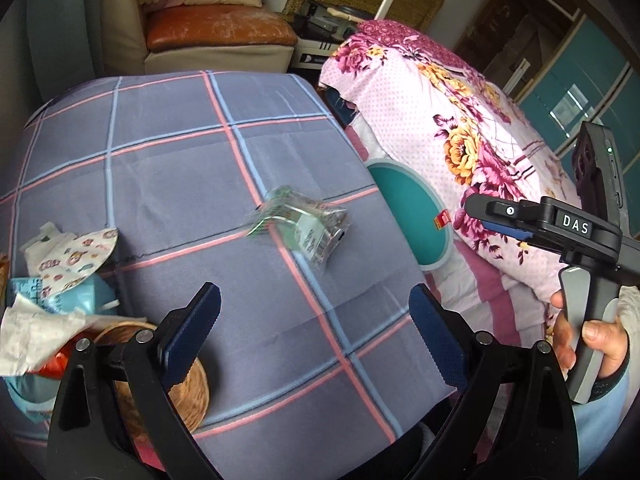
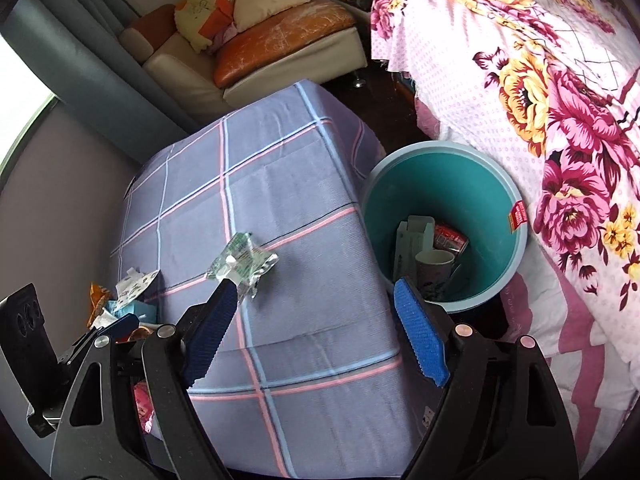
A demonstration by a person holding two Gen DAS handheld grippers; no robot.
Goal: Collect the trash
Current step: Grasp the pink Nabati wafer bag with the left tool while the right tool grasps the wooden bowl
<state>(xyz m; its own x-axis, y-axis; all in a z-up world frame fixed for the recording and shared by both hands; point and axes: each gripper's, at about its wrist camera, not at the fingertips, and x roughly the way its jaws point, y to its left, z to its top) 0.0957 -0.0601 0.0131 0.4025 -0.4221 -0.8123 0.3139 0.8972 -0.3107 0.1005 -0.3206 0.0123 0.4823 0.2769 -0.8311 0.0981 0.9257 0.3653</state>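
Here, nearest the lens in both wrist views, each tool's jaws stand wide apart with nothing between them: the left gripper [image 1: 316, 334] over bare cloth at the bottom of its frame, the right gripper [image 2: 316, 330] likewise, its left pad just overlapping the wrapper in the picture without clearly pressing on it. The task's thing is a crumpled green and silver wrapper [image 2: 242, 266] lying on the checked cloth of the desk [image 2: 304, 360], a little left of centre in the right view and just right of centre [image 1: 304, 228] in the left view, where it is blurred. It looks like thin foil-lined packaging: probably very light, soft and crushable, somewhat slick, not fragile. A pinch across a raised fold or its bunched middle should hold better than a flat edge lying on the cloth. Nothing stands between the jaws and it. Lower left in the left view sits a wicker basket [image 1: 188, 392] heaped with tissues and paper scraps [image 1: 48, 320], apart from the wrapper. Right of the desk's edge stands the teal bin [image 2: 516, 256], already holding a paper cup [image 2: 434, 266] and small cartons. Beyond it rises the flowered bedspread [image 2: 560, 120]; a sofa [image 2: 256, 52] lies farthest, upper left
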